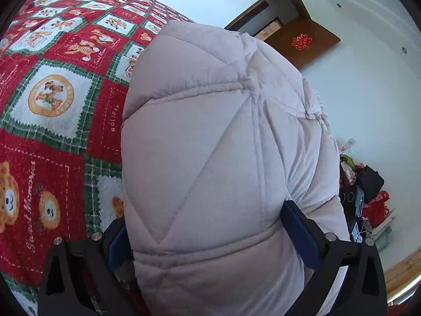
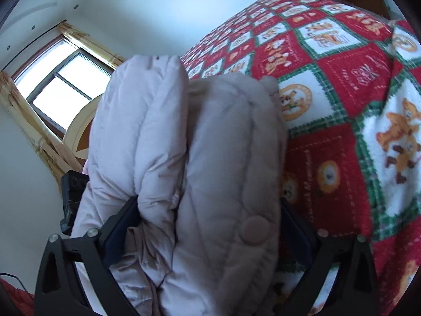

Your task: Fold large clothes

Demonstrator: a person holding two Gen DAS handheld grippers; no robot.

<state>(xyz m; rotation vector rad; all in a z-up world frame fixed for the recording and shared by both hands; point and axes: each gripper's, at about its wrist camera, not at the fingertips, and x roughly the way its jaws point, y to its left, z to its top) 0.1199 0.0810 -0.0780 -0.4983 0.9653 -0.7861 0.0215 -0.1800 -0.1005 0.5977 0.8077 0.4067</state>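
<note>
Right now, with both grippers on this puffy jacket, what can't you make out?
- Jacket's overall shape: quilted jacket fills both wrist views.
- Left hand-held gripper fingertips: buried in padding.
- Right hand-held gripper fingertips: likewise.
- Blanket beneath: covered by the jacket.

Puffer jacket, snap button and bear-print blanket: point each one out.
puffer jacket [image 1: 210,144], left wrist view, quilted panel below the seam junction.
snap button [image 2: 255,230], right wrist view, centre of the round cap.
bear-print blanket [image 2: 339,158], right wrist view, a red square.
</note>
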